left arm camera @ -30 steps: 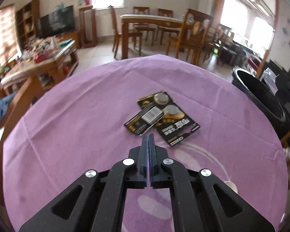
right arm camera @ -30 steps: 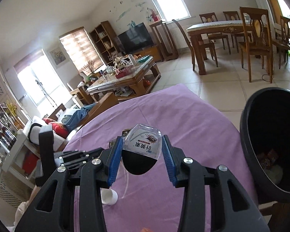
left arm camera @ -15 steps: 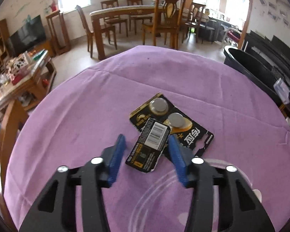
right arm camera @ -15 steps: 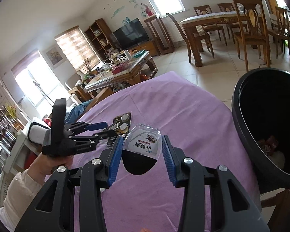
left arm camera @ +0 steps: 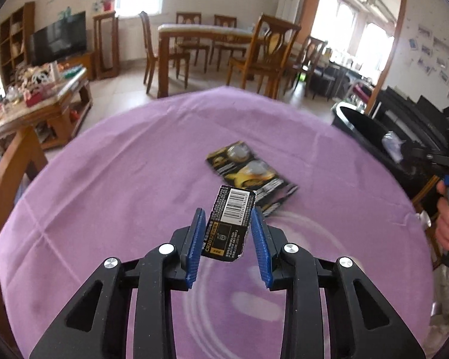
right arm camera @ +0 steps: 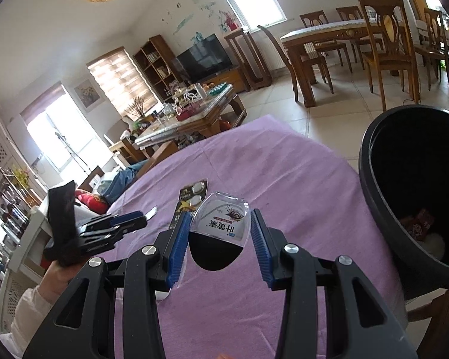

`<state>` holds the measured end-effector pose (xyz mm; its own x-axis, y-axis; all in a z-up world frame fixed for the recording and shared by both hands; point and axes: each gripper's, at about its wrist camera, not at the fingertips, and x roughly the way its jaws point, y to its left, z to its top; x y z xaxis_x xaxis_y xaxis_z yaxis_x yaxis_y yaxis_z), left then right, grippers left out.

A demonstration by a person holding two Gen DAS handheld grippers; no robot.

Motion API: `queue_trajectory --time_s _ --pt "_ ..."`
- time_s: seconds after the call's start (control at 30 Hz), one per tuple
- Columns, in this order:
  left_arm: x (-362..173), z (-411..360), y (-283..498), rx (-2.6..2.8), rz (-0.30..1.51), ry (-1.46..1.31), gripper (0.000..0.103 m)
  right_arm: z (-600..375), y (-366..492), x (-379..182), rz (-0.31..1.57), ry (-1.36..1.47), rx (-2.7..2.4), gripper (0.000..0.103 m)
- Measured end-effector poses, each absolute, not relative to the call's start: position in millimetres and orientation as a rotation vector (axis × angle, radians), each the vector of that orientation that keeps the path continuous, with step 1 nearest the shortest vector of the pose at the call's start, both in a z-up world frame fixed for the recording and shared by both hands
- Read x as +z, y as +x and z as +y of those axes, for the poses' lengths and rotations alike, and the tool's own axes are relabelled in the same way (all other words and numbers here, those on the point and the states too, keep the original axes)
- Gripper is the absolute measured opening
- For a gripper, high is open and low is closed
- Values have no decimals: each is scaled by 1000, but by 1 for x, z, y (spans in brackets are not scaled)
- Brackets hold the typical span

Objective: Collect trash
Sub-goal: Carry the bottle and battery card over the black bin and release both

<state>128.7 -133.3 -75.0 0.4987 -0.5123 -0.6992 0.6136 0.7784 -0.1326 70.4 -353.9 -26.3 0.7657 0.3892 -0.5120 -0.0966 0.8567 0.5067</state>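
My left gripper [left arm camera: 228,217] is shut on a small black battery card with a barcode [left arm camera: 230,226] and holds it above the purple tablecloth [left arm camera: 134,185]. A larger black and gold coin-battery pack [left arm camera: 250,172] lies on the cloth just beyond it. My right gripper [right arm camera: 221,220] is shut on a clear plastic blister package with a red and white label [right arm camera: 221,229], held over the cloth to the left of the black trash bin [right arm camera: 416,185]. The left gripper [right arm camera: 145,220] and the battery pack [right arm camera: 191,200] also show in the right wrist view.
The bin [left arm camera: 371,131] stands off the table's right edge and holds some trash [right arm camera: 419,224]. A small white object [right arm camera: 161,294] lies on the cloth under the right gripper. A cluttered coffee table [left arm camera: 36,95] and a dining table with chairs [left arm camera: 212,42] stand beyond.
My left gripper opened, moved onto the small battery card, closed on it and lifted it off the pack. My right gripper kept its hold on the blister package and shifted a little.
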Motion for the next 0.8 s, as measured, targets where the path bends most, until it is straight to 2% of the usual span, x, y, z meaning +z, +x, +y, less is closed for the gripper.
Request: queue_trajectory --time_s 0.17,0.37,0.6,0.8 --pt "-42 -157 103 -767 723 98 32 -372 60 -10 584 488 252 41" --pt "-7 -232 74 -923 653 93 32 -425 35 7 468 513 139 41" --pt "-2 -331 57 -1048 644 88 32 -504 6 9 367 610 -12 41" --pt "-24 -412 55 -1093 678 74 32 -548 1 -8 354 693 -81 41"
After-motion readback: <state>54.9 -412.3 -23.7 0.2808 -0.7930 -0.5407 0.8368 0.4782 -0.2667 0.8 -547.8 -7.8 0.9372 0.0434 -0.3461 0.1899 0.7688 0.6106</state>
